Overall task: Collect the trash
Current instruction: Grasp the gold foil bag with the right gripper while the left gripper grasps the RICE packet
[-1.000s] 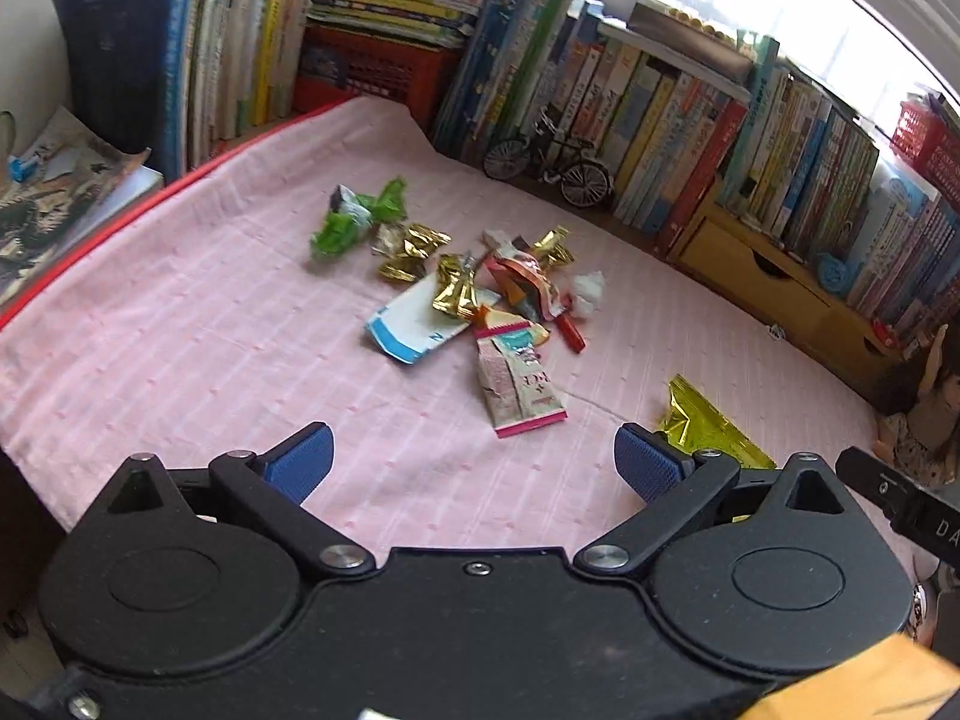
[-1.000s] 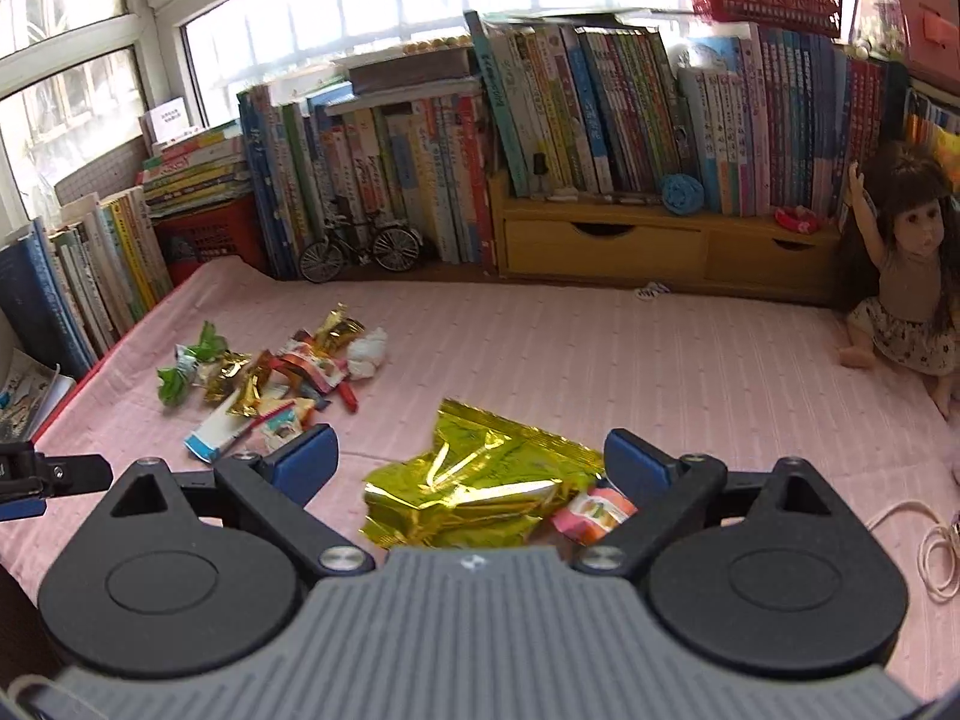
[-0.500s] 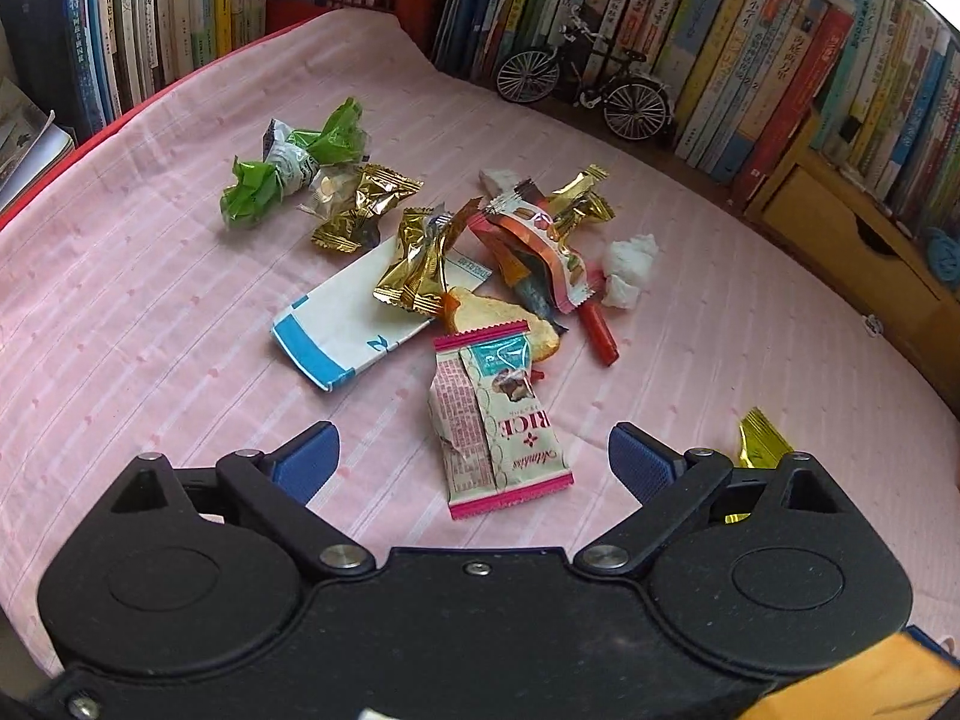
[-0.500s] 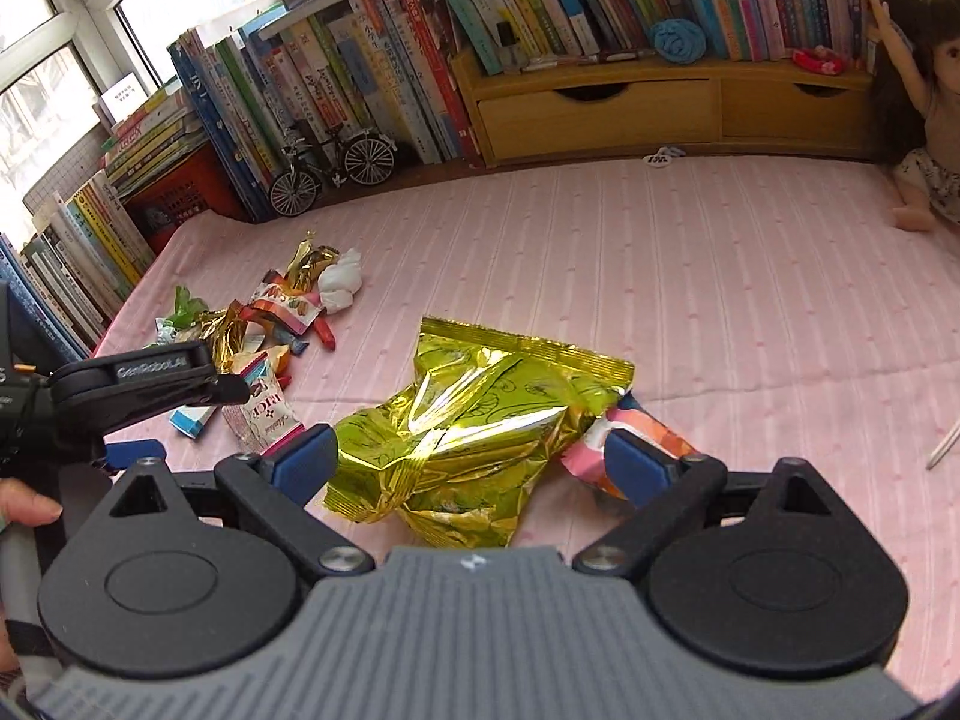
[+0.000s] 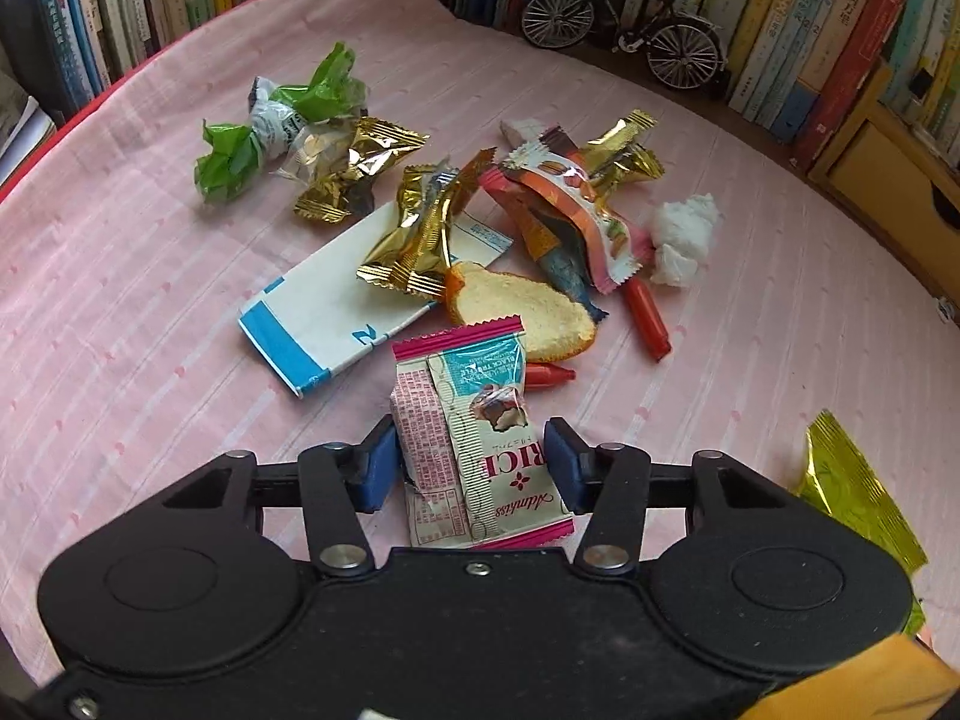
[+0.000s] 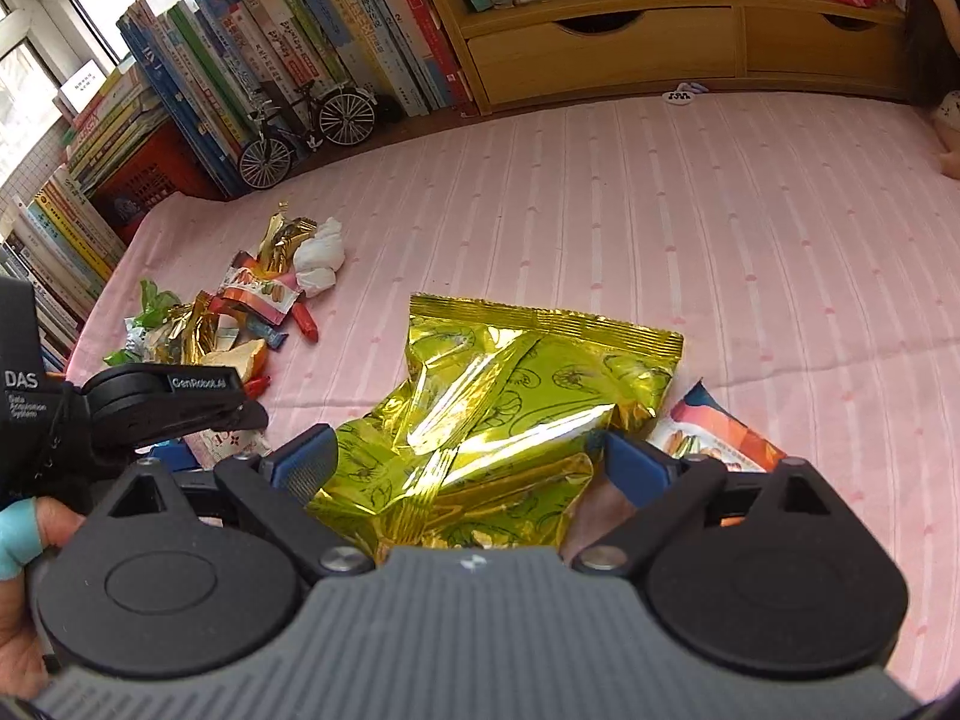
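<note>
Pink striped cloth (image 5: 150,312) covers the surface, hemmed in by rows of books (image 6: 336,36) and a small model bicycle (image 5: 624,36) along the top of both views. At the lower centre of the left wrist view, the left gripper (image 5: 474,462) has just been closing its blue pads around a pink-and-white rice snack wrapper (image 5: 474,438); the left pad touches its edge, while the right pad sits just beside it. Just above lies the rest of the trash pile (image 5: 480,228): gold and green wrappers, a bread slice, a white-and-blue packet, crumpled tissue. In the right wrist view, the right gripper (image 6: 465,462) stands spread wide on either side of a gold foil bag (image 6: 510,408) in the middle of the frame, pads close to its edges.
</note>
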Motion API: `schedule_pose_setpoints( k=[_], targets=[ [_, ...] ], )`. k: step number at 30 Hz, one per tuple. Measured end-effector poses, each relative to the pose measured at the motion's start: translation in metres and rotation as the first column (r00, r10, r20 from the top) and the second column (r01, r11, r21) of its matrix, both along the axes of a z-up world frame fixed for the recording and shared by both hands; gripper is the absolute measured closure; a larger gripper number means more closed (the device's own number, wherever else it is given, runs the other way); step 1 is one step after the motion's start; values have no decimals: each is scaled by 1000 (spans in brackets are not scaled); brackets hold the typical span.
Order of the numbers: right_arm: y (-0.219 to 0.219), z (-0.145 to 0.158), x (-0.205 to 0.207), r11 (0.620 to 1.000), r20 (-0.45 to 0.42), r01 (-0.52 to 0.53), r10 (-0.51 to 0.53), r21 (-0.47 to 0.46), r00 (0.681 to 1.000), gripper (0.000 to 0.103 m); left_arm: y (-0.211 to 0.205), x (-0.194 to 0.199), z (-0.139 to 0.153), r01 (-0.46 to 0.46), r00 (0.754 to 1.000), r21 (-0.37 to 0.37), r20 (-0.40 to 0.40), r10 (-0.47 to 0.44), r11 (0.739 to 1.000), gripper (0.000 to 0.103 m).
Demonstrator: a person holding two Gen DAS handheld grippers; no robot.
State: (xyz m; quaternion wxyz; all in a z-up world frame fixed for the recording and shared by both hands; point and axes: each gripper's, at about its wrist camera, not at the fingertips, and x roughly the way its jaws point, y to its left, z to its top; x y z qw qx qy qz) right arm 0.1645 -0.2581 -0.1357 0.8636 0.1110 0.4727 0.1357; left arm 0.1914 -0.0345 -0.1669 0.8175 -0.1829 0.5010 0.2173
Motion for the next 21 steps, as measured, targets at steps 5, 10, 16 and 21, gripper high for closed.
schedule_pose_setpoints(
  k=[5,10,16,21],
  targets=[
    [5,-7,5,1000,-32,-4,4,-4,999,4,-4,-14,13,23,999,-29,45,-21,999,56],
    [13,-11,8,999,-60,-35,35,11,998,13,-5,-27,27,47,997,-4,67,-47,999,56],
    [25,-4,4,997,-53,-81,82,18,995,36,0,-48,31,32,998,-5,56,-32,999,56],
    [33,3,-6,993,-27,-118,119,21,993,38,2,-67,32,15,998,-11,60,-14,1000,56]
  ],
)
